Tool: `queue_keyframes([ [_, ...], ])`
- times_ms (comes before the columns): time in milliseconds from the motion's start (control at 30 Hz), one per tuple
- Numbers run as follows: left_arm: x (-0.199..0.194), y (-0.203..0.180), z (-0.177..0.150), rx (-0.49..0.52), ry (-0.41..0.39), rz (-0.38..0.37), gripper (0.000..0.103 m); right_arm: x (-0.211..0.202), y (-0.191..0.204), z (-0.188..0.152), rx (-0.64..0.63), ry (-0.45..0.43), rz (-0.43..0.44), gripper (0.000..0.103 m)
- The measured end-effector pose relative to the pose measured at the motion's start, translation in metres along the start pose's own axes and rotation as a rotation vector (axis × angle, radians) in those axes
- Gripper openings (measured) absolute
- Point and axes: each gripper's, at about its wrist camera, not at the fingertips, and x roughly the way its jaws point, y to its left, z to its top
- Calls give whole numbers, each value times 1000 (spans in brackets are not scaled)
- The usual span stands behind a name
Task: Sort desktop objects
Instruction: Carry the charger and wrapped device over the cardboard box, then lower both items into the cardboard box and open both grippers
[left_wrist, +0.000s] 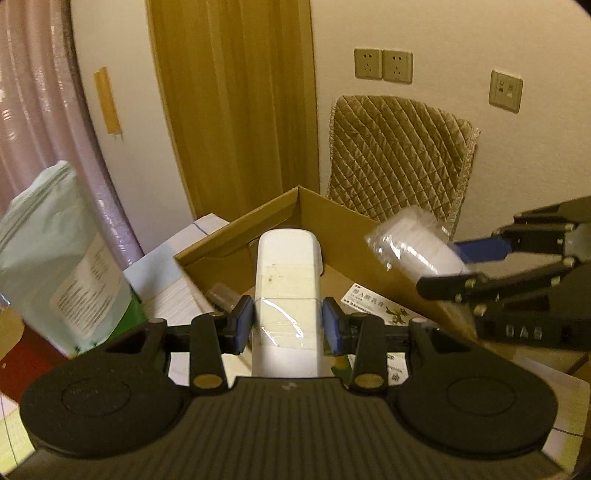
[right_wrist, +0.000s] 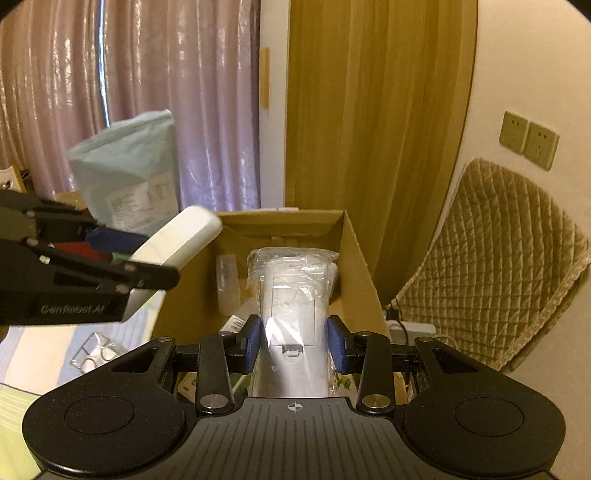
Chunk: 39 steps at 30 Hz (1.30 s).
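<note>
- Remote (left_wrist: 288, 291), white and taped over, is clamped between the blue pads (left_wrist: 243, 325) of the left gripper (left_wrist: 288, 325), jaws closed on its lower half; it hangs above the open cardboard box (left_wrist: 332, 218)
- Its long axis runs straight ahead along the fingers, the rounded far end pointing into the box's far corner
- Right gripper (right_wrist: 295, 343), jaws shut on a second white remote in a clear bag (right_wrist: 291, 295), holds it lengthwise over the same box
- Risk, as I judge it: the slick tape and bag could let either one slide out, and the two grippers, close together over the box, could knock each other or the box wall
- A pale green pouch (left_wrist: 48, 266) stands left of the box
</note>
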Motion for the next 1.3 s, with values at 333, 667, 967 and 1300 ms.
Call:
queue_keyframes([
  [333,59,10,15,33,55,-24,35,45,-17,-6,9,71,5,37],
  [667,103,2,16,78,113,-52,35,75,-22,-13,-1,135,-2,37],
  [967,128,4,12,93,155,-68,35,101,-20,-21,-20,199,-2,37],
  [1300,145,7,7,92,184,-85,35,111,-22,-18,-27,258,10,37],
])
